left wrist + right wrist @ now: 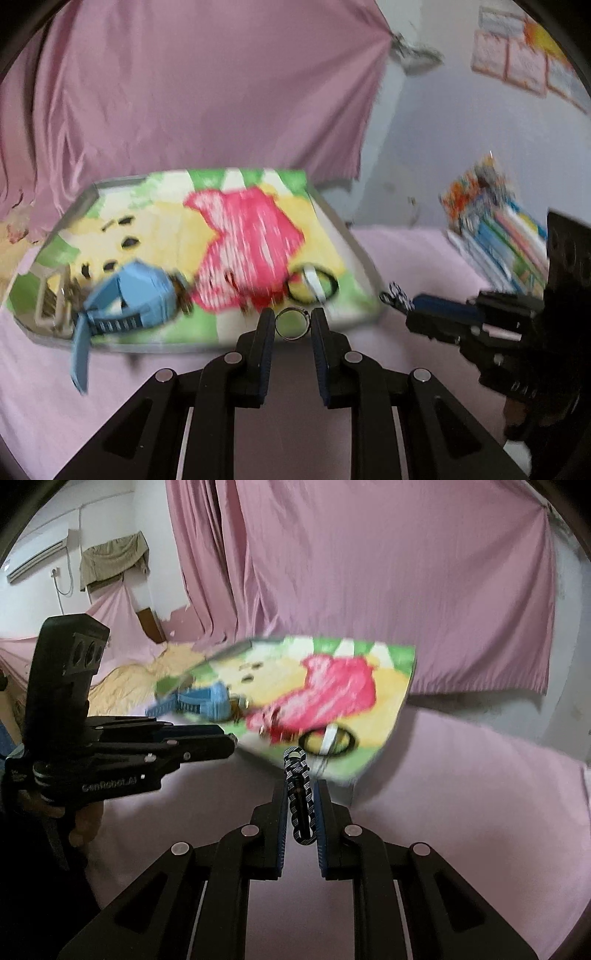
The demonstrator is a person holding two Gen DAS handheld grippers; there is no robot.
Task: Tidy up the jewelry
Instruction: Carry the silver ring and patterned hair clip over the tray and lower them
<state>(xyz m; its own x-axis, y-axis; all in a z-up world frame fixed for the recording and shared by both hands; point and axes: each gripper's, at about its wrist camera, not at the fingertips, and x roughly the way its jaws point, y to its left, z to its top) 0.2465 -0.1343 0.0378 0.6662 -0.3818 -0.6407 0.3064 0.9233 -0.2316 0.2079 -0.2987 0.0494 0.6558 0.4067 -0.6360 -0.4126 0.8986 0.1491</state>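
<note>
My left gripper [292, 320] is shut on a silver ring [291, 323] held upright between its fingertips, just above the near edge of a colourful cartoon-print tray [332, 225]. My right gripper [303, 794] is shut on a dark patterned chain bracelet [300, 794] that stands up between its pads. On the tray lie a blue watch [125, 295], a black bangle with a white band [314, 284] and some brownish jewelry [181, 291]. The right gripper also shows in the left wrist view [397, 297], right of the tray. The frames are motion-blurred.
The tray rests on a pink sheet [406, 266]. A pale plastic organizer [50, 295] stands at the tray's left end. A stack of colourful books [495, 229] lies at the right. Pink curtains [369, 572] hang behind. The left gripper's body [110, 746] is at my right gripper's left.
</note>
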